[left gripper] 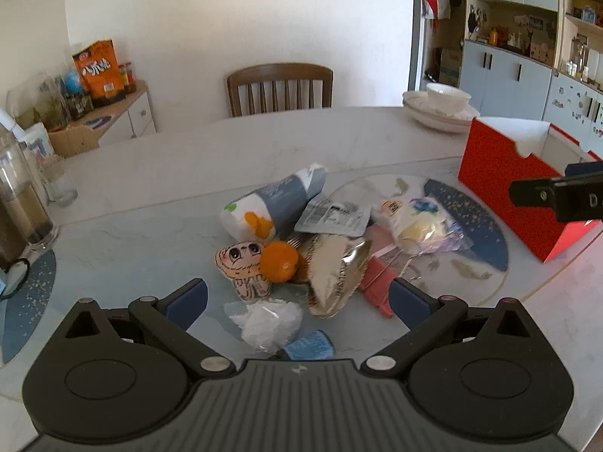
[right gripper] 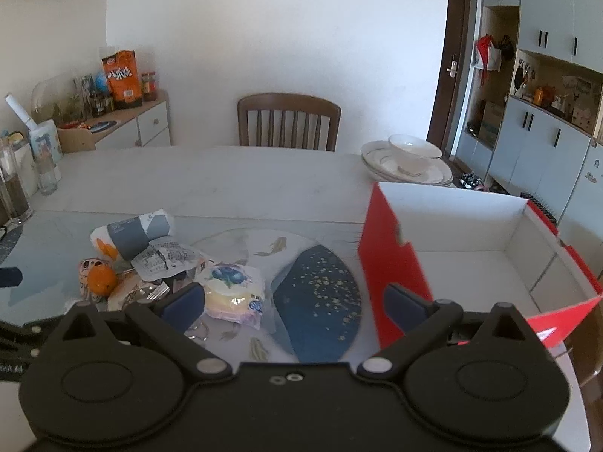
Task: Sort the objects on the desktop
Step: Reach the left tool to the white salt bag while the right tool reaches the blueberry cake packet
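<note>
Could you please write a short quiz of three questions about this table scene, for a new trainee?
1. True or false: the red box already holds several snacks.
2. Multiple choice: what does the orange touch? A) the stacked white dishes B) the cartoon-face packet C) the wooden chair
3. Fill in: the left tool and the right tool are both ____ and hold nothing.

Key
1. False: the inside that shows is white and bare.
2. B: it sits against the packet in the pile.
3. open
</note>
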Action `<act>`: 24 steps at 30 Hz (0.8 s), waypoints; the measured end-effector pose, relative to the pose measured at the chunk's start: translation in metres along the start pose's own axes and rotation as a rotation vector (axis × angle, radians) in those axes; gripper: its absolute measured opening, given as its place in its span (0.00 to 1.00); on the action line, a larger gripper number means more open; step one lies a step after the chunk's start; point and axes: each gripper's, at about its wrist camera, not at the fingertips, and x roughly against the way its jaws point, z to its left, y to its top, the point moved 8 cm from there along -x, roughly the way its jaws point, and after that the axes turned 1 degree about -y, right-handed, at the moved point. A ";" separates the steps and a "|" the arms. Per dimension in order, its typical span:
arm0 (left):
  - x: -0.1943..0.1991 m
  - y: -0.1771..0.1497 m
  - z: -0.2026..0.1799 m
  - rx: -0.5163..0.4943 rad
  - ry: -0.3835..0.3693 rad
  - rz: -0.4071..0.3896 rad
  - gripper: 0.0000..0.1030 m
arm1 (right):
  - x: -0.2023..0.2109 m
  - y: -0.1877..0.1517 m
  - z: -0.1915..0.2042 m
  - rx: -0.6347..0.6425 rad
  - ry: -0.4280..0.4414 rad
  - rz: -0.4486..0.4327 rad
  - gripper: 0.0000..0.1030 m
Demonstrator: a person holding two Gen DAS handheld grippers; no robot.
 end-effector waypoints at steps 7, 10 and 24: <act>-0.028 -0.005 0.023 -0.006 0.017 0.067 0.99 | -0.035 0.004 0.014 0.017 -0.015 0.042 0.96; -0.035 -0.007 0.029 0.001 0.001 0.092 0.99 | -0.050 0.005 0.021 0.020 -0.014 0.066 0.95; -0.065 -0.019 0.044 0.070 -0.120 0.228 0.60 | -0.108 -0.002 0.048 0.005 0.034 0.217 0.93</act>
